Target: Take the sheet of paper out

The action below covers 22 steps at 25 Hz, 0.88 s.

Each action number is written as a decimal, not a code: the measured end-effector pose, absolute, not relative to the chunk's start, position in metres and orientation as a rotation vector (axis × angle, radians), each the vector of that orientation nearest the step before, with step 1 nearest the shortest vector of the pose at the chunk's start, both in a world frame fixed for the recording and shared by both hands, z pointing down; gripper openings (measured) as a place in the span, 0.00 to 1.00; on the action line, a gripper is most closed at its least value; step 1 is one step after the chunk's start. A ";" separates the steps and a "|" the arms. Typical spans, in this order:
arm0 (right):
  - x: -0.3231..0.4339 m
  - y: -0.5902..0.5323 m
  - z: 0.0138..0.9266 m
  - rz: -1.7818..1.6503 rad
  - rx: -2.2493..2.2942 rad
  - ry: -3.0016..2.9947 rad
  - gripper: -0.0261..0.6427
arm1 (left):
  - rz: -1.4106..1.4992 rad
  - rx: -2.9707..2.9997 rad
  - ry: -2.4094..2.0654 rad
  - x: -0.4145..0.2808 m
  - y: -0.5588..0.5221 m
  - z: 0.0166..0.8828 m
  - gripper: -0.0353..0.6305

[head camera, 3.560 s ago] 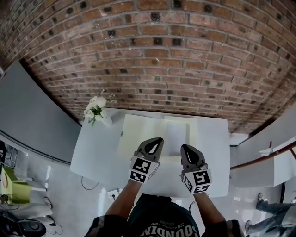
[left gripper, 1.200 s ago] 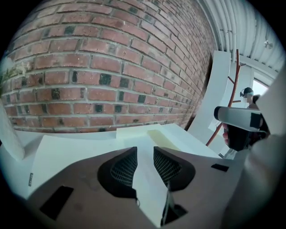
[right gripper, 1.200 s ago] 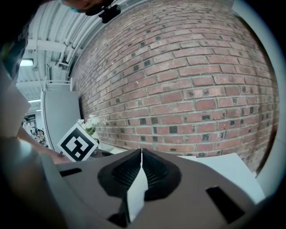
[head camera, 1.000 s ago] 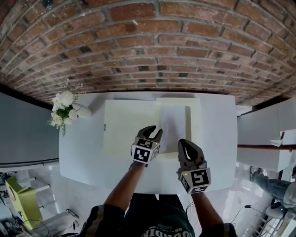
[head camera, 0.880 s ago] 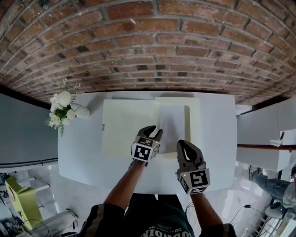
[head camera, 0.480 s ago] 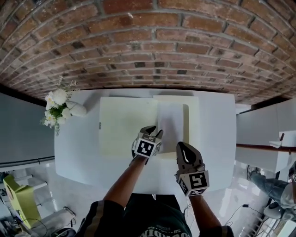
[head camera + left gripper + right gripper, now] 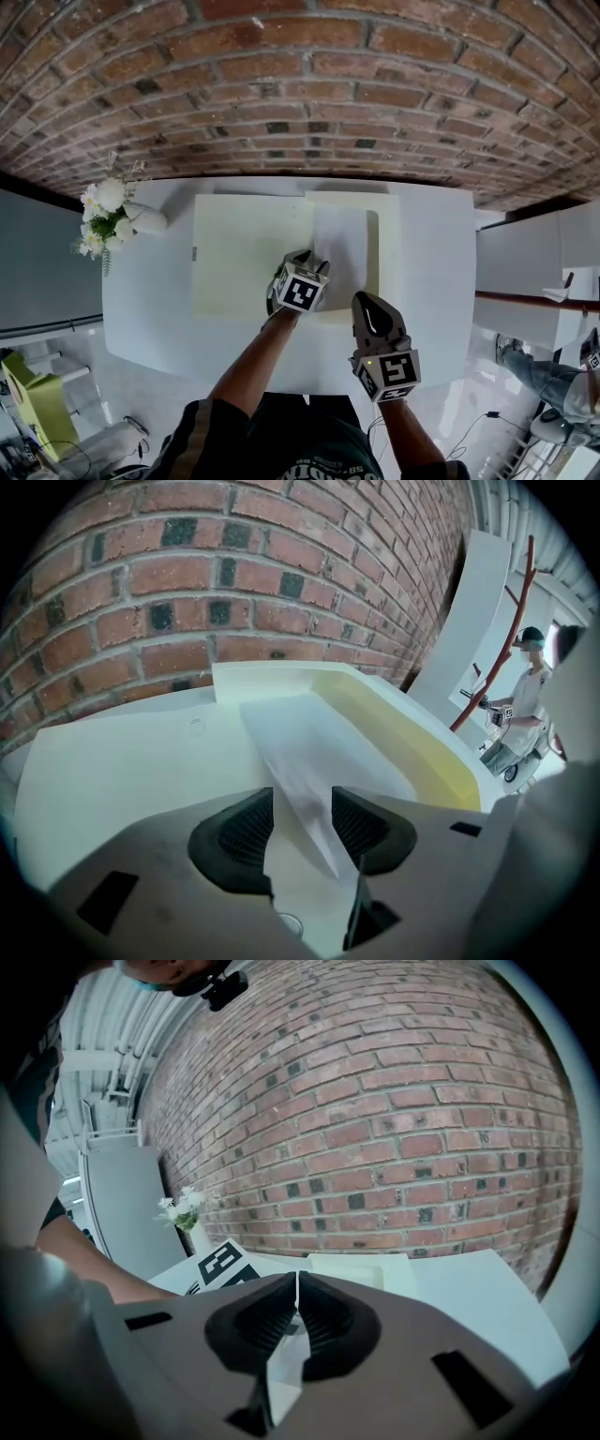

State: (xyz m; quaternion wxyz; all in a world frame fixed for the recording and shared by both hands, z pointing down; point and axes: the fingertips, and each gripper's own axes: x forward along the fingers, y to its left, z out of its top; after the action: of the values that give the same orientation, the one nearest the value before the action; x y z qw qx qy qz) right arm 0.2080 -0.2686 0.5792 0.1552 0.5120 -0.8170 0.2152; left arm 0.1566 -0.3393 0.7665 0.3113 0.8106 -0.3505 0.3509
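An open pale-yellow folder (image 7: pixel 248 258) lies on the white table (image 7: pixel 427 272), with a white sheet of paper (image 7: pixel 342 244) on its right half. My left gripper (image 7: pixel 302 265) points steeply down at the sheet's near left edge. In the left gripper view the sheet (image 7: pixel 309 752) rises as a ridge between the jaws of the left gripper (image 7: pixel 302 822). Those jaws have just been opening, and the pads stand apart without pressing on the paper. My right gripper (image 7: pixel 373 307) hovers over the table's front, near the folder's near right corner. Its jaws (image 7: pixel 297 1302) are shut with nothing held.
A vase of white flowers (image 7: pixel 108 211) stands at the table's far left corner. A brick wall (image 7: pixel 300 94) runs right behind the table. A person (image 7: pixel 525 705) stands far off to the right. The left gripper's marker cube (image 7: pixel 217 1265) shows in the right gripper view.
My left gripper has sunk onto the near edge of the sheet and tipped more steeply down. The right gripper has hardly moved.
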 end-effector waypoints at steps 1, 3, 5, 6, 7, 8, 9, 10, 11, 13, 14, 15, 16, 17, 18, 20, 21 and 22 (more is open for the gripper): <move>0.208 -0.267 0.581 0.631 1.462 -2.334 0.14 | 0.931 2.136 -0.928 0.157 -0.339 0.768 0.32; 0.208 -0.266 0.583 0.643 1.461 -2.330 0.14 | 0.934 2.132 -0.938 0.157 -0.340 0.770 0.33; 0.209 -0.269 0.582 0.632 1.468 -2.335 0.14 | 0.943 2.135 -0.954 0.156 -0.341 0.771 0.33; 0.210 -0.271 0.581 0.620 1.475 -2.340 0.14 | 0.959 2.141 -0.965 0.156 -0.342 0.772 0.33; 0.210 -0.272 0.581 0.612 1.481 -2.343 0.14 | 0.985 2.151 -0.976 0.156 -0.342 0.772 0.33; 0.210 -0.272 0.581 0.610 1.483 -2.344 0.14 | 1.012 2.161 -0.983 0.155 -0.341 0.773 0.33; 0.211 -0.272 0.581 0.610 1.484 -2.343 0.14 | 1.034 2.169 -0.989 0.155 -0.341 0.774 0.33; 0.211 -0.272 0.582 0.612 1.485 -2.342 0.14 | 1.047 2.174 -0.994 0.155 -0.341 0.775 0.33; 0.212 -0.271 0.583 0.614 1.485 -2.341 0.14 | 1.052 2.176 -1.000 0.155 -0.341 0.775 0.33; 0.213 -0.271 0.584 0.619 1.487 -2.338 0.14 | 1.051 2.177 -1.010 0.155 -0.341 0.776 0.33; 0.214 -0.271 0.584 0.620 1.487 -2.336 0.14 | 1.049 2.178 -1.014 0.155 -0.341 0.776 0.32; 0.215 -0.271 0.585 0.620 1.488 -2.336 0.14 | 1.049 2.179 -1.018 0.155 -0.341 0.776 0.32; 0.215 -0.271 0.585 0.621 1.488 -2.335 0.14 | 1.049 2.179 -1.022 0.155 -0.342 0.776 0.32; 0.216 -0.271 0.586 0.623 1.488 -2.333 0.14 | 1.047 2.178 -1.027 0.154 -0.342 0.776 0.31; 0.217 -0.271 0.587 0.629 1.486 -2.330 0.14 | 1.045 2.177 -1.032 0.153 -0.343 0.776 0.31; 0.217 -0.270 0.588 0.637 1.487 -2.326 0.14 | 1.037 2.181 -1.039 0.152 -0.343 0.775 0.28; 0.218 -0.269 0.589 0.643 1.486 -2.324 0.14 | 1.032 2.183 -1.040 0.151 -0.343 0.776 0.27; 0.218 -0.268 0.591 0.654 1.481 -2.319 0.14 | 1.027 2.185 -1.042 0.151 -0.343 0.776 0.27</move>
State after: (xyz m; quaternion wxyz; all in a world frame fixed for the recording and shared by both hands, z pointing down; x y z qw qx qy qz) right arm 0.2178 -0.2679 0.5909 0.1559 0.5173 -0.8099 0.2284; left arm 0.1507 -0.3427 0.7759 0.2533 0.8038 -0.3833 0.3778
